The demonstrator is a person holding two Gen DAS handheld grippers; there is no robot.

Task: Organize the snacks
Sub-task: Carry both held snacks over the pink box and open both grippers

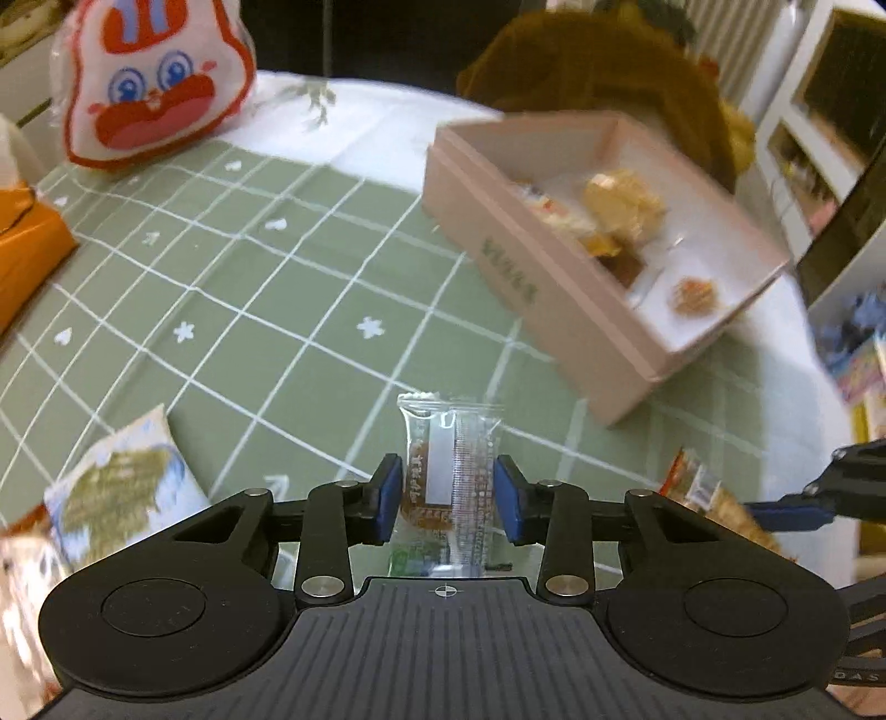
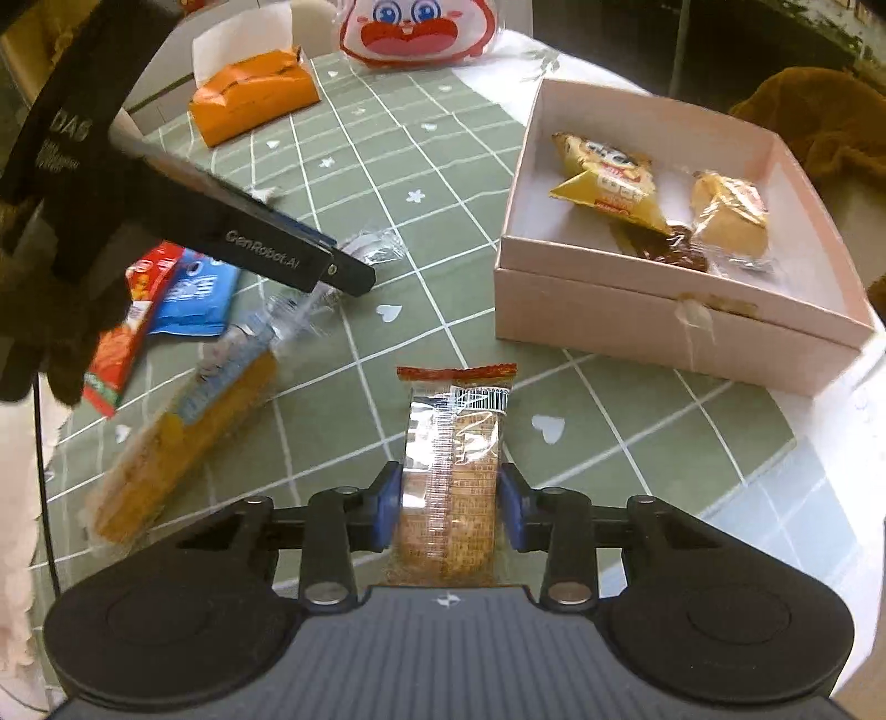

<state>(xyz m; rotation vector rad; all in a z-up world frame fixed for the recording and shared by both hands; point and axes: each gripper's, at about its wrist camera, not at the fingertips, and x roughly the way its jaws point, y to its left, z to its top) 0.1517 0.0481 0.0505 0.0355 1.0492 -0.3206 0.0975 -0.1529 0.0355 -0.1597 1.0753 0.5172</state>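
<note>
In the left wrist view my left gripper (image 1: 447, 495) is shut on a clear-wrapped brown snack (image 1: 451, 465), which stands up between the blue pads above the green checked cloth (image 1: 277, 310). The same gripper shows in the right wrist view as a black arm (image 2: 266, 249) with the clear wrapper (image 2: 371, 246) at its tip. My right gripper (image 2: 451, 507) is shut on an orange cracker packet (image 2: 454, 443) with a red top edge. The open pink box (image 2: 664, 327) lies ahead to the right and contains several wrapped snacks (image 2: 609, 177). In the left wrist view the pink box (image 1: 554, 288) is blurred.
Loose packets lie at the left: a long orange cake packet (image 2: 188, 437), a blue packet (image 2: 194, 293) and a red one (image 2: 119, 354). An orange tissue pack (image 2: 255, 94) and a rabbit-face bag (image 2: 415, 30) sit at the far edge. A gloved hand (image 2: 55, 310) holds the left gripper.
</note>
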